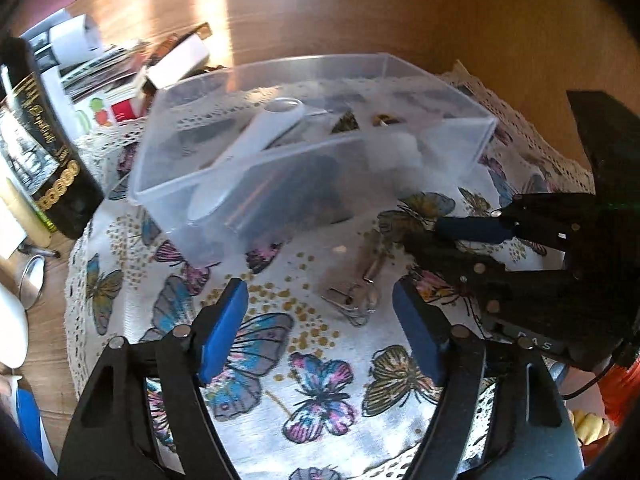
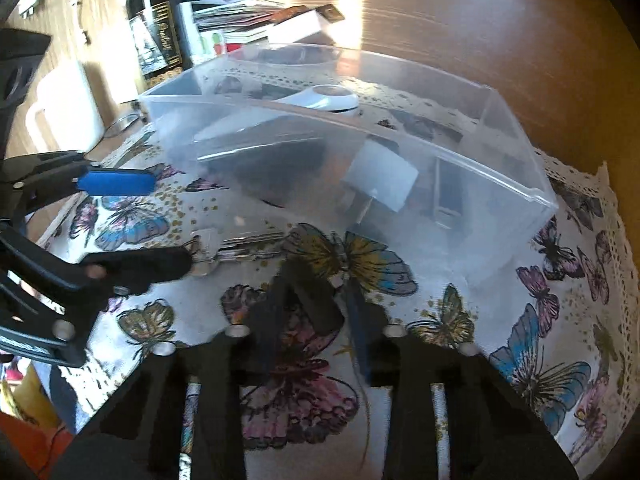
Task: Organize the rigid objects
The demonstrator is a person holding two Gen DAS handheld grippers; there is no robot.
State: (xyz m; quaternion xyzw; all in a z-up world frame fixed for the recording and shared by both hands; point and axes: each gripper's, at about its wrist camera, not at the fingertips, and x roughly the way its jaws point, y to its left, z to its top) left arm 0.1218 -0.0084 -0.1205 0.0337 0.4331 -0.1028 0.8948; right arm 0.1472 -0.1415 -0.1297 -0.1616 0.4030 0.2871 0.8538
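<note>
A bunch of keys point(image 1: 354, 296) lies on the butterfly cloth point(image 1: 320, 380) in front of a clear plastic box point(image 1: 304, 140). My left gripper point(image 1: 320, 320) is open, with the keys between and just beyond its blue fingertips. My right gripper point(image 2: 320, 292) is shut on a dark flat object point(image 2: 304, 300), low over the cloth near the box; it also shows in the left wrist view point(image 1: 452, 236). The keys point(image 2: 228, 250) lie beside the left gripper's lower finger point(image 2: 136, 266). The box point(image 2: 340, 152) holds a white magnifier point(image 2: 324, 98), a white charger point(image 2: 380, 180) and dark items.
A dark bottle point(image 1: 36, 140) stands left of the box, also in the right wrist view point(image 2: 156, 32). Magazines and a white carton point(image 1: 176, 60) lie behind the box. A white mug point(image 2: 64, 108) stands left of the cloth. Wooden table point(image 1: 400, 12) lies beyond.
</note>
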